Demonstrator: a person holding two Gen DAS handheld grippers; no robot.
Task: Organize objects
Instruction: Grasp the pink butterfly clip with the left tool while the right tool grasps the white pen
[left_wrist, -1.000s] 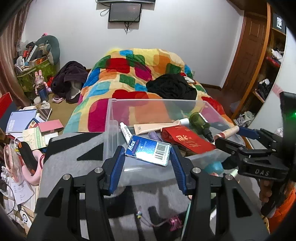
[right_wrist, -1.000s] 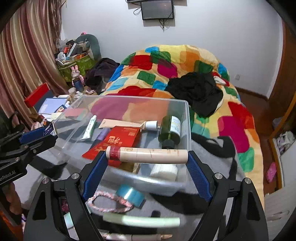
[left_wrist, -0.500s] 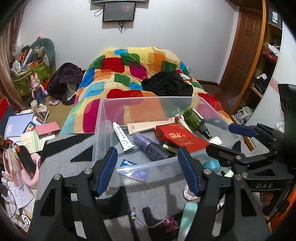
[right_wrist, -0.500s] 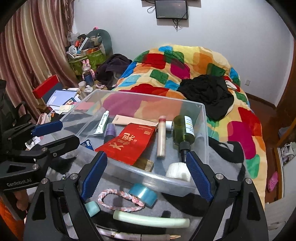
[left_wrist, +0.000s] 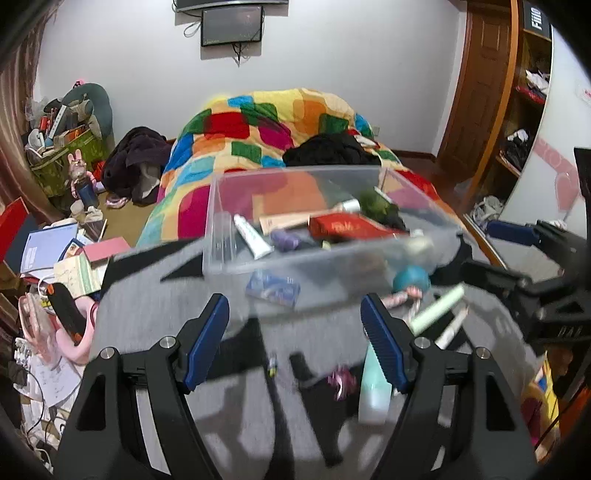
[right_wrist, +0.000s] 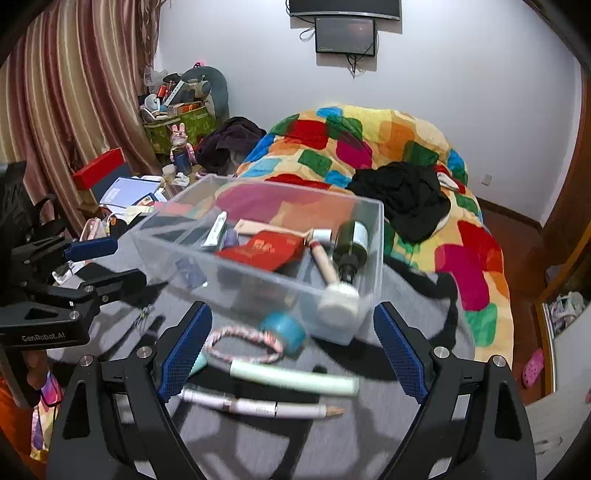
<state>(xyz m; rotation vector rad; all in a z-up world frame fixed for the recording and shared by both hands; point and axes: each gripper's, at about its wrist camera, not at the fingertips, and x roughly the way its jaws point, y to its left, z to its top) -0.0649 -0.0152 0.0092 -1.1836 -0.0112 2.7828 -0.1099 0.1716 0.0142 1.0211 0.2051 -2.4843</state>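
Two grippers, both empty: I read each set of fingers as spread wide with nothing between them.
Clear bin (right_wrist: 373, 258): sits on the grey surface (right_wrist: 332, 443) at the foot of the bed, just ahead of both grippers.
Bin contents: red packet (right_wrist: 266, 249), dark green bottle (right_wrist: 351, 243) lying on its side at the right end, cream tube (right_wrist: 323, 258) beside it, white tube (right_wrist: 216, 230) toward the left, and a white round cap (right_wrist: 340, 299) pressed against the near right corner.
Blue box (left_wrist: 273, 290): seen through the bin's near wall from my left camera (blurred, so I cannot read its label).
Loose on the surface: teal tape roll (right_wrist: 284, 330) touching the bin's near wall, pink braided loop (right_wrist: 243, 345) just left of it, pale green stick (right_wrist: 295, 378) lying crosswise nearer to me, white pen-like tube (right_wrist: 258, 404) nearest of all.
Mint bottle (left_wrist: 373, 391): lies partly behind the right finger of my left gripper.
Left gripper (left_wrist: 295, 332): released, hovering over the surface short of the bin.
Right gripper (right_wrist: 291, 345): released too, its fingers flanking the loop and tape roll without touching them.
Bed: patchwork quilt (right_wrist: 369, 140) with a black garment (right_wrist: 406, 195) heaped on it, beyond the bin.
Far wall: small dark screen (right_wrist: 345, 35).
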